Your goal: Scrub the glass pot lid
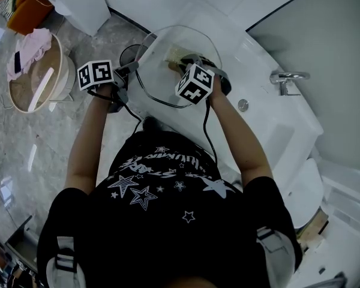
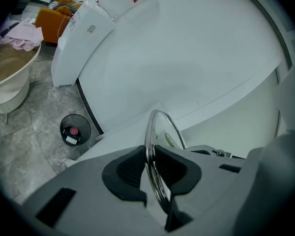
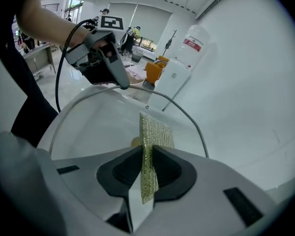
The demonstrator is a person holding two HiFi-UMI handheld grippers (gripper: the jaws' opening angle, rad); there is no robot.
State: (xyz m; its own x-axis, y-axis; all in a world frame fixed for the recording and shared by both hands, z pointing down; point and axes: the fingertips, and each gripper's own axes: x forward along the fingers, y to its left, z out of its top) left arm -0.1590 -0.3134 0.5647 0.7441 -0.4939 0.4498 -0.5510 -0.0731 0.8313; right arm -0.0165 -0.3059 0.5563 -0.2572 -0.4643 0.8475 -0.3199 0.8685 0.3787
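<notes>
The round glass pot lid (image 1: 159, 47) with its metal rim stands on edge over the white counter. My left gripper (image 1: 134, 66) is shut on the lid's rim at its left side; in the left gripper view the rim (image 2: 151, 141) runs between the dark pads of the left gripper (image 2: 155, 171). My right gripper (image 1: 183, 62) is shut on a yellow-green scouring pad (image 3: 155, 132). The pad's free end lies against the glass of the lid (image 3: 98, 127). In the right gripper view the right gripper (image 3: 147, 168) faces the left gripper (image 3: 120, 82) across the lid.
A chrome tap (image 1: 286, 77) stands on the white sink top (image 1: 270, 125) to the right. On the floor to the left are a black waste bin (image 2: 74, 130), a round tub (image 1: 33, 71) with a pink cloth and a white cabinet (image 2: 81, 38).
</notes>
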